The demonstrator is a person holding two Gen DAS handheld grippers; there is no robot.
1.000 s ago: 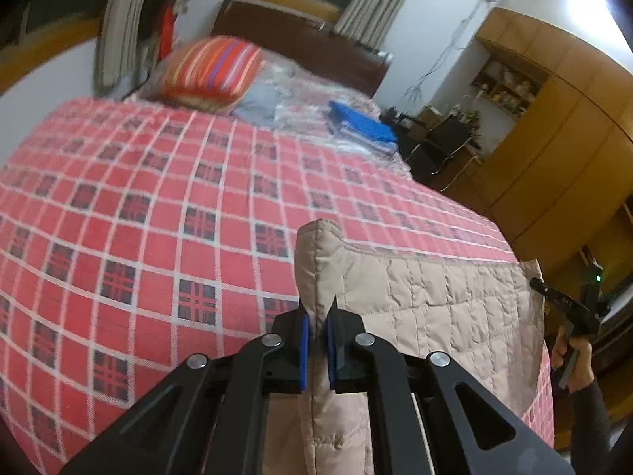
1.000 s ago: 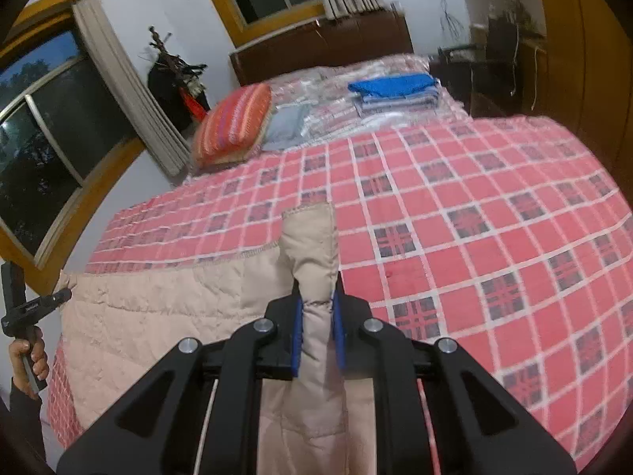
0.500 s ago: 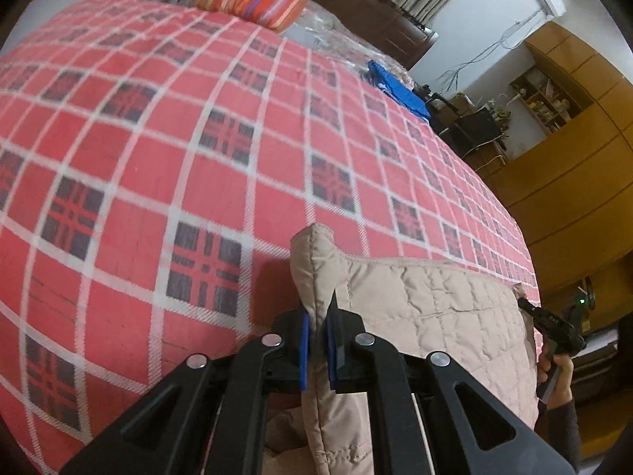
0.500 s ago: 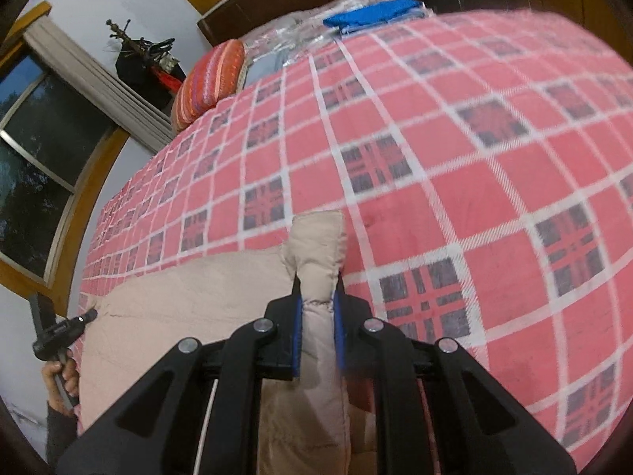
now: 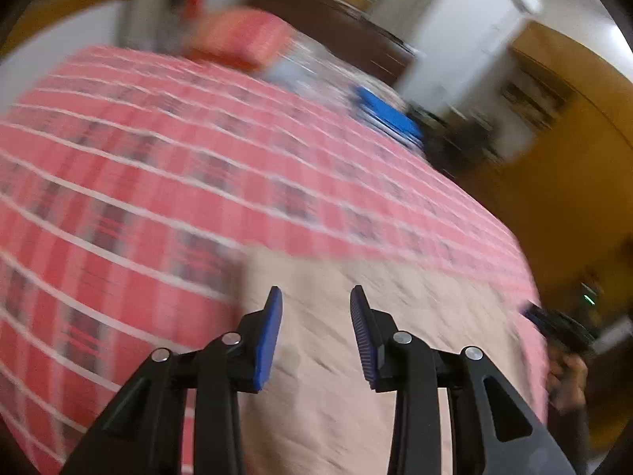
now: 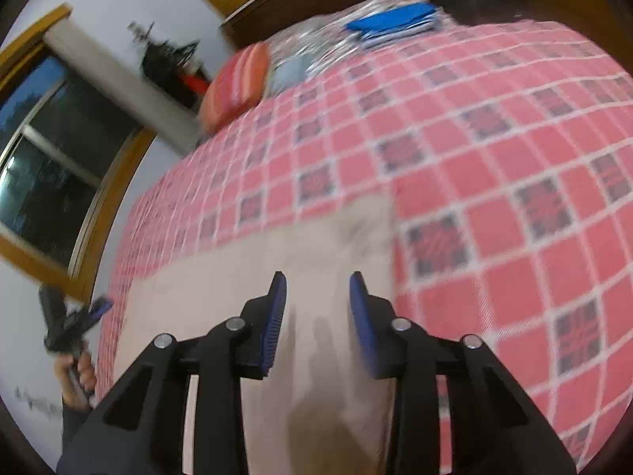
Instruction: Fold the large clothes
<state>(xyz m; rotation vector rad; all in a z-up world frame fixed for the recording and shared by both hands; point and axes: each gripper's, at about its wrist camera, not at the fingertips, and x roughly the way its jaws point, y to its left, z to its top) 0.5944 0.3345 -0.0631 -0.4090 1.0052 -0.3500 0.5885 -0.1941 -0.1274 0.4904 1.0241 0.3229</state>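
Left gripper wide apart now, blue pads spread with nothing between them. Beige quilted garment lying flat on the red checked bedspread, straight below and ahead of the spread jaws, its far edge just past the fingertips. Heavy motion blur across this whole view, quilting lines smeared.

Right gripper equally released, blue pads parted, gripping nothing. Same beige garment under and forward of the jaws, a corner a little beyond the right fingertip, the rest of the cloth stretching off to the left of the jaws. Bedspread bare to the right of the jaws and far ahead.

Far ahead of the right jaws: striped orange pillow, a folded blue stack near the dark headboard. Window with a wooden frame off to the far left.

Out at the left rim of the right view, a hand clutching the other gripper's handle beside the garment's far end. Mirror of that at the right rim of the left view: a hand on a black handle, a small green light just above it. Wooden wardrobe beyond, to the right.
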